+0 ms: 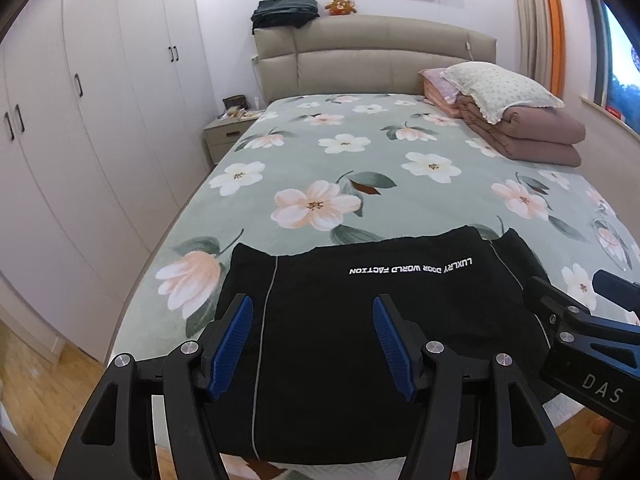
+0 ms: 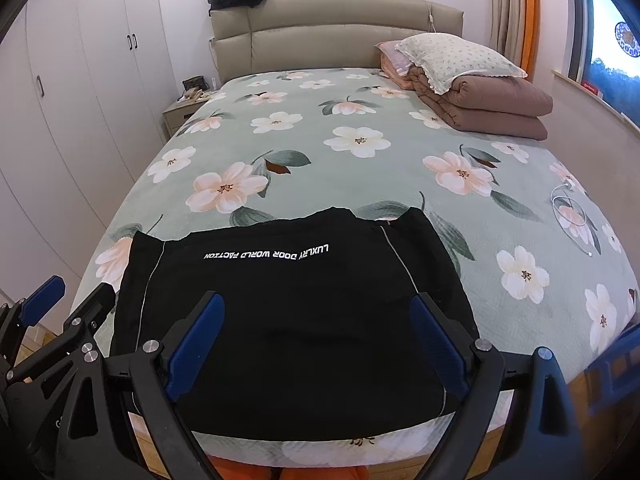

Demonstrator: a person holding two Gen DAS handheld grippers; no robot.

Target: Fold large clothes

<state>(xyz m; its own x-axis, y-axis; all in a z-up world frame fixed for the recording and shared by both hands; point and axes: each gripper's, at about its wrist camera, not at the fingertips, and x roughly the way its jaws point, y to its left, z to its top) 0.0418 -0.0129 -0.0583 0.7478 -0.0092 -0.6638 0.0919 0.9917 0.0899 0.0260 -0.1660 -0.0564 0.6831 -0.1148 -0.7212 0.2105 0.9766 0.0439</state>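
While both of my grippers hang above the foot of the bed [image 1: 360, 152], the black garment [image 1: 360, 320] lies folded into a compact rectangle at the near edge of the floral bedspread, white lettering facing up and reading upside down from where I look. Thin pale piping runs down each side of it.

My left gripper [image 1: 313, 346] is spread wide with nothing between its blue pads [image 1: 234, 344], poised over the left half of the garment; I cannot tell whether the tips touch the cloth. My right gripper [image 2: 316, 342] is likewise spread wide and holds nothing, sitting over the garment's near middle. In the left wrist view I see the right gripper coming in from the right edge, just beside the garment's right side; in the right wrist view the left one shows at the lower left.

Farther up the bed, on the right side, a folded brown quilt [image 2: 492, 108] carries a pale pillow [image 2: 456, 58]. A dark folded cloth [image 1: 286, 12] and a small orange plush toy [image 1: 340, 6] rest on top of the beige headboard [image 1: 372, 60]. White wardrobes [image 1: 100, 100] line the left wall, with a nightstand [image 1: 226, 134] beside the bed.
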